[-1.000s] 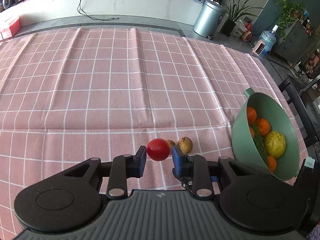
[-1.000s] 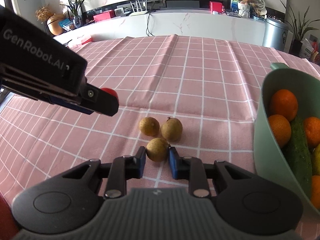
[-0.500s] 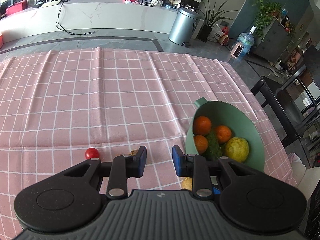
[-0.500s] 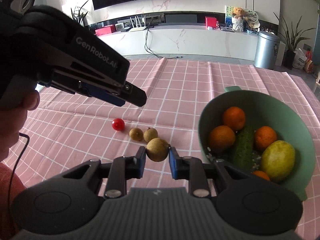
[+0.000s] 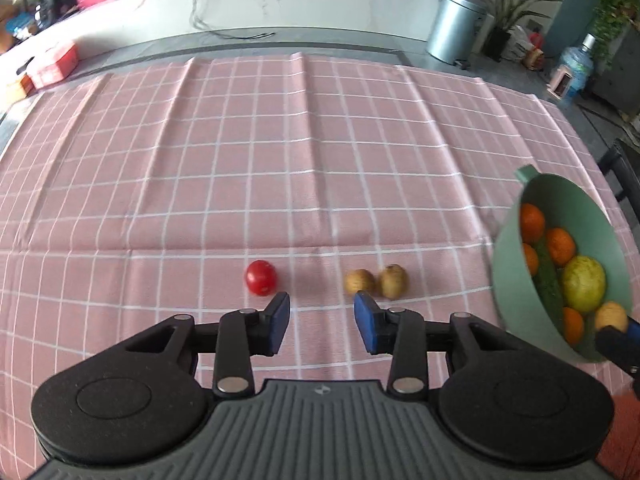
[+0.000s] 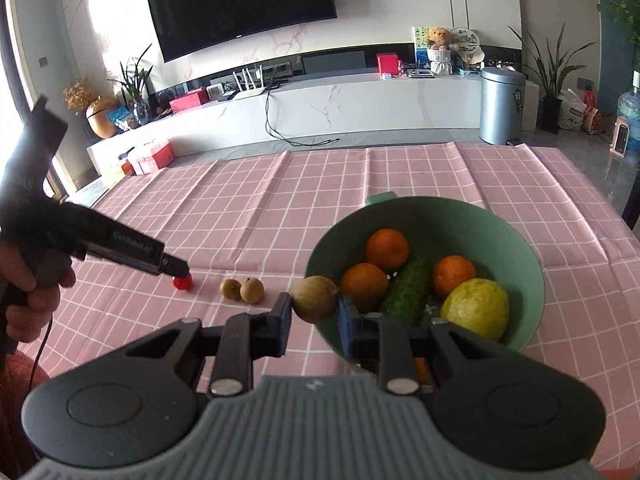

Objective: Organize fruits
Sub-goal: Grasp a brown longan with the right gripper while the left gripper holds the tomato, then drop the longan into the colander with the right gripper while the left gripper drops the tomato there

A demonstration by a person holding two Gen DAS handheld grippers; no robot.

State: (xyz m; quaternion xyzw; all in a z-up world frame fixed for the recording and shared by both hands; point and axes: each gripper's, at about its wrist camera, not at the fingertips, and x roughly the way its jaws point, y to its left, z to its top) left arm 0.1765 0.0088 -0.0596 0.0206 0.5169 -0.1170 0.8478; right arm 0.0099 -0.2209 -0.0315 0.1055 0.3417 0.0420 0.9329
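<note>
My right gripper (image 6: 314, 310) is shut on a brown longan (image 6: 315, 299) and holds it over the near left rim of the green bowl (image 6: 516, 236), which holds oranges, a cucumber and a yellow-green fruit. My left gripper (image 5: 322, 322) is open and empty, low over the cloth. A red cherry tomato (image 5: 261, 277) lies just beyond its left finger. Two more longans (image 5: 376, 281) lie beyond its right finger. In the left wrist view the bowl (image 5: 612, 240) is at the right, with the held longan (image 5: 611, 317) over its near rim.
A pink checked cloth (image 5: 280, 152) covers the table. A dark chair (image 5: 624, 176) stands off the table's right edge. A white counter, a metal bin (image 6: 502, 106) and plants stand beyond the far edge.
The left gripper let the tomato go on the cloth, then came down close behind it. The right gripper lifted the longan and carried it right, up to the bowl's rim.
</note>
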